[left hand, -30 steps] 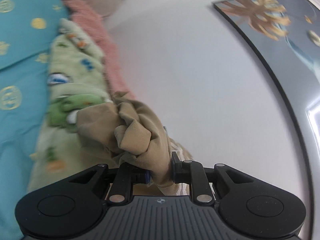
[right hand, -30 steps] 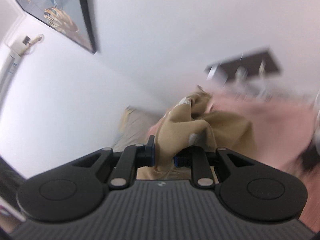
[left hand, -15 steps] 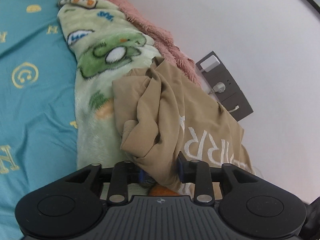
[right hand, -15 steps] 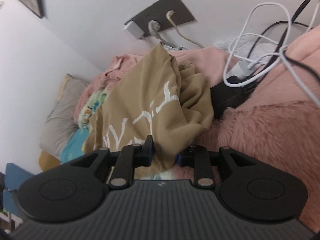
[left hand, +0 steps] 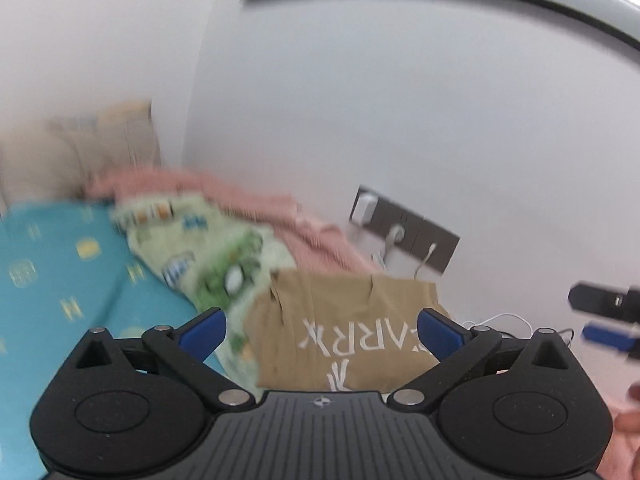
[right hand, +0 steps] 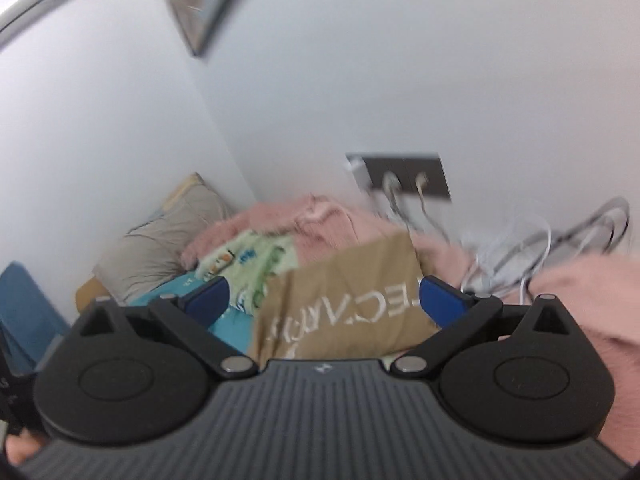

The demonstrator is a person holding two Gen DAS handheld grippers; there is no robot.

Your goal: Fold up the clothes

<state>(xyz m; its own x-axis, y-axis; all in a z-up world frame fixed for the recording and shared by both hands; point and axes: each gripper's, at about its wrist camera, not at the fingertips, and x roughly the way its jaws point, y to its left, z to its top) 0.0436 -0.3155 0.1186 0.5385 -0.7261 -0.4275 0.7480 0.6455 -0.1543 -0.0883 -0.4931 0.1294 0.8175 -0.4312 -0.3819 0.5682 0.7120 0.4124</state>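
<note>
Fingers of the left gripper (left hand: 320,330) stand wide apart, gripping nothing; the right gripper (right hand: 324,300) is likewise spread and empty; the tan folded garment with white lettering (left hand: 344,336) lies flat on the bed, resting on the pale green cartoon-print blanket (left hand: 216,248) beside the fluffy pink blanket (right hand: 304,220), below the dark wall socket plate (right hand: 404,176).

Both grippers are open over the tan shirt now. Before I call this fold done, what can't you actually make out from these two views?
- Tan shirt near edge: left wrist view, hidden behind the left gripper body.
- Shirt lettering: right wrist view, motion-blurred, unreadable.
- Right gripper hides the shirt's near hem.
- Layers underneath: hidden in both views.
</note>
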